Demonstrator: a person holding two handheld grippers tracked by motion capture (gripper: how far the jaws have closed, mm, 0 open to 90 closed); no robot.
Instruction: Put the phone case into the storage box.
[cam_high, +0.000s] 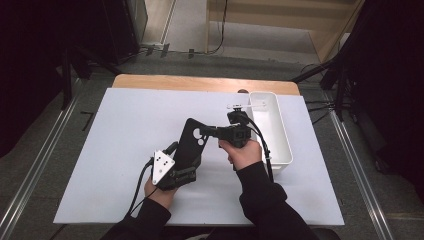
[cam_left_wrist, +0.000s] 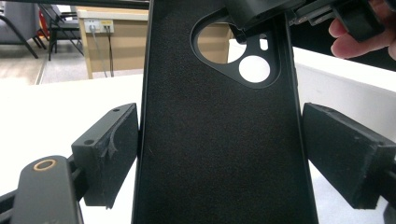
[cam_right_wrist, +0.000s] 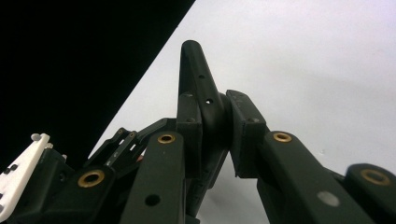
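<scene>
A black phone case (cam_high: 188, 145) hangs tilted above the white table cover (cam_high: 120, 130), its inside facing me and its camera cutout at the far end. My left gripper (cam_high: 186, 169) is shut across the case's width near its lower end; in the left gripper view both pads (cam_left_wrist: 112, 149) sit against the long edges of the case (cam_left_wrist: 215, 140). My right gripper (cam_high: 206, 131) comes in from the right and is shut on the case's rim beside the cutout. In the right gripper view the thin edge of the case (cam_right_wrist: 196, 79) is pinched between that gripper's (cam_right_wrist: 215, 121) jaws.
A long white bin (cam_high: 287, 145) stands at the right of the cover, with a small white part (cam_high: 245, 106) lying across its far end. The wooden table edge (cam_high: 200, 83) runs along the back. Dark stands and cables surround the table.
</scene>
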